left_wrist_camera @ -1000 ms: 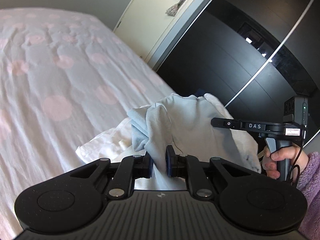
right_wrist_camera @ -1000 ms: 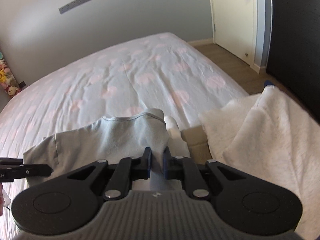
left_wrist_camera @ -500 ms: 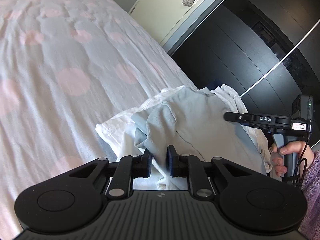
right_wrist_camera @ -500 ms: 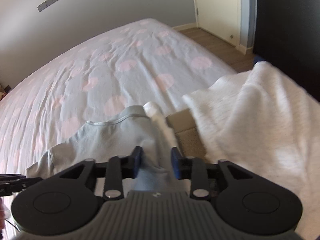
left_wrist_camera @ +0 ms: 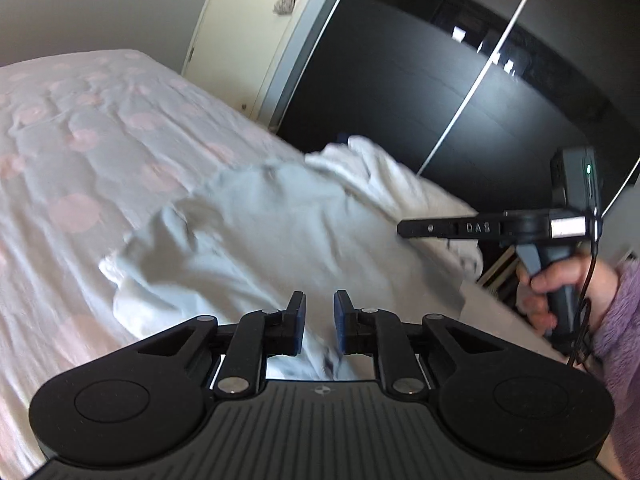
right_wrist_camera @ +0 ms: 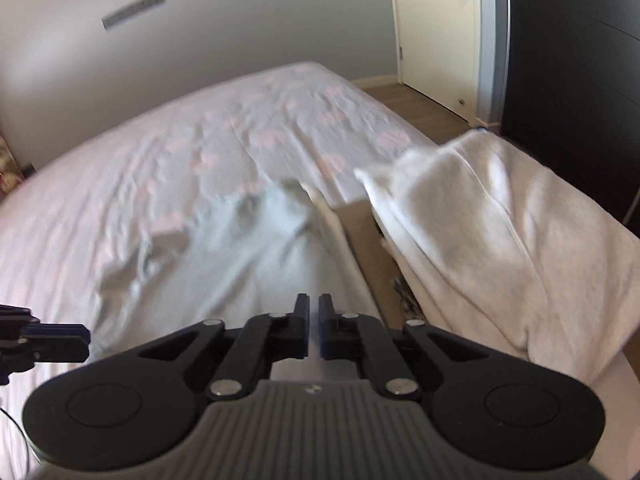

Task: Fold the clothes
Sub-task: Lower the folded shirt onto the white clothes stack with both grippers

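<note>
A pale blue-grey shirt (left_wrist_camera: 280, 232) lies spread and rumpled on the bed's near corner; it also shows in the right wrist view (right_wrist_camera: 248, 248). My left gripper (left_wrist_camera: 319, 322) is shut on the shirt's near edge, with cloth between its pads. My right gripper (right_wrist_camera: 314, 326) is shut on the shirt's near edge too, its jaws almost touching. In the left wrist view the right gripper (left_wrist_camera: 404, 229) shows side-on at the right, held by a hand in a purple sleeve.
The bed (right_wrist_camera: 200, 148) has a pale sheet with pink dots. A white fleecy blanket (right_wrist_camera: 500, 232) drapes over a cardboard box (right_wrist_camera: 360, 232) at the right. A dark wardrobe (left_wrist_camera: 440, 80) and a cream door (right_wrist_camera: 436, 28) stand beyond.
The shirt has gone from hanging bunched between the grippers to lying spread on the bed. My right gripper opened briefly and has shut again. Both grippers have moved back and lower.
</note>
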A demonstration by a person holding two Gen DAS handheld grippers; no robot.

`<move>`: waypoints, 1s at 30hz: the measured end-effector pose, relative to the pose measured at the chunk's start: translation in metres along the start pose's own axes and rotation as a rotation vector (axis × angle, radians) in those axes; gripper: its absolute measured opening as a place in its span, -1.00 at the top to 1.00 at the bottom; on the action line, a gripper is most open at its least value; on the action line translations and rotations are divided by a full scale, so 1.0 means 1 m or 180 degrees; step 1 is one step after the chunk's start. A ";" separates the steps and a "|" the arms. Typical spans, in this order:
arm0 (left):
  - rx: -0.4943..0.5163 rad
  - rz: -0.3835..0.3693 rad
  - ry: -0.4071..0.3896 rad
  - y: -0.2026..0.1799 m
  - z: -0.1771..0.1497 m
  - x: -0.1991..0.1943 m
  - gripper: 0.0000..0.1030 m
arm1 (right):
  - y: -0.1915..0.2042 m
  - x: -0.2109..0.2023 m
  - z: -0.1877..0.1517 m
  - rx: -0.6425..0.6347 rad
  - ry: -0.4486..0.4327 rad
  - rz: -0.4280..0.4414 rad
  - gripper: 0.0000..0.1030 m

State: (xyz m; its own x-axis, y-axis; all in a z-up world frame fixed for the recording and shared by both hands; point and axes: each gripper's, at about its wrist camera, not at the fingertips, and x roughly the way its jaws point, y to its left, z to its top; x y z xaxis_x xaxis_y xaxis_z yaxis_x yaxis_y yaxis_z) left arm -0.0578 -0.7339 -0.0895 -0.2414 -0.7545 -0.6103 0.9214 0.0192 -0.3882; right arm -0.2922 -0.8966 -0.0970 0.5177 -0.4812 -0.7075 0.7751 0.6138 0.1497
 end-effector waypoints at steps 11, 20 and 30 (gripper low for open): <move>-0.0214 0.0078 0.0350 0.016 -0.031 0.031 0.85 | -0.024 0.031 -0.029 0.0204 0.0070 -0.0043 1.00; -0.0033 -0.0017 0.0100 -0.008 -0.031 -0.002 0.84 | -0.006 -0.016 -0.032 0.0026 -0.0132 -0.0145 0.95; 0.0271 -0.0124 0.0374 -0.041 -0.068 0.025 0.84 | -0.028 -0.021 -0.098 0.0192 0.0051 -0.0347 0.96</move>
State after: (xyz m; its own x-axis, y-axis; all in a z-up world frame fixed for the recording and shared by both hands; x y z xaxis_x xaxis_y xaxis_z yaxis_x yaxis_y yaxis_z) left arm -0.1221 -0.7092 -0.1358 -0.3070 -0.6714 -0.6745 0.9319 -0.0682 -0.3563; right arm -0.3599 -0.8422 -0.1540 0.4238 -0.5327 -0.7326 0.8471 0.5195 0.1123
